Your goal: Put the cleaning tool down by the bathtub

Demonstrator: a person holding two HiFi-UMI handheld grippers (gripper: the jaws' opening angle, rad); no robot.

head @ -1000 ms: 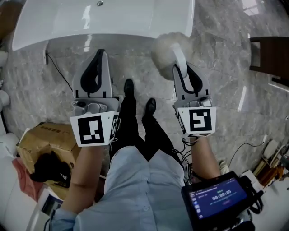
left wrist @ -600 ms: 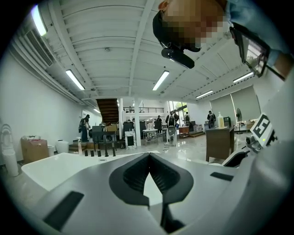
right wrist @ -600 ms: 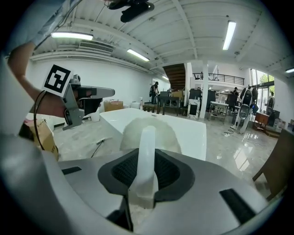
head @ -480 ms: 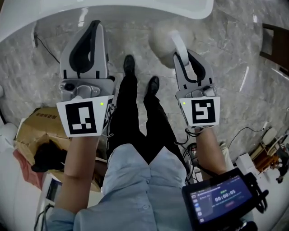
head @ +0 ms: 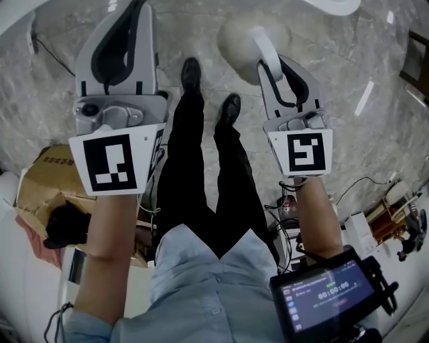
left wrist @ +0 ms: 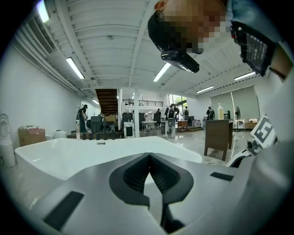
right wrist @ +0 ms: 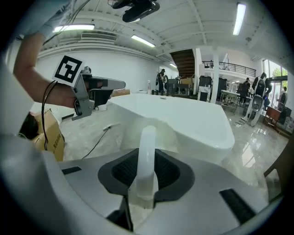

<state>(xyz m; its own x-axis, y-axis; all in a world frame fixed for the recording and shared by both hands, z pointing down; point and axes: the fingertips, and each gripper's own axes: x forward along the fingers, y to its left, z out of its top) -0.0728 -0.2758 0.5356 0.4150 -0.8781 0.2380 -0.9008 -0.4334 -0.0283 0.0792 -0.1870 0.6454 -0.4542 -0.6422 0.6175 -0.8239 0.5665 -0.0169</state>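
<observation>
in the head view you are standing on a grey marble floor [head: 375, 134], holding both arms out ahead of you. your left tongs [head: 134, 10] are pointing forward with nothing in them. your right tongs [head: 271, 67] are gripping the white handle of the cleaning tool [head: 240, 41], and its fluffy head is hanging over the floor just ahead of your shoes [head: 230, 107]. white bits of the bathtub [head: 335, 5] are showing at the top edge. a cardboard box [head: 40, 194] is sitting on the floor at your left, and a thin cable [head: 53, 57] is trailing across the marble.

in the left gripper view the pads are meeting at the tips, holding nothing. the bathtub is lying straight ahead, in a big white hall with strip lights [left wrist: 76, 68], a staircase [left wrist: 106, 101] and people far off. a dark wooden cabinet [left wrist: 218, 137] is standing at the right.

in the right gripper view the pads are pressing on the handle. the fluffy head is sitting close before the tub's outer wall; whether they are touching, you cannot tell. the floor is shining with reflections.
</observation>
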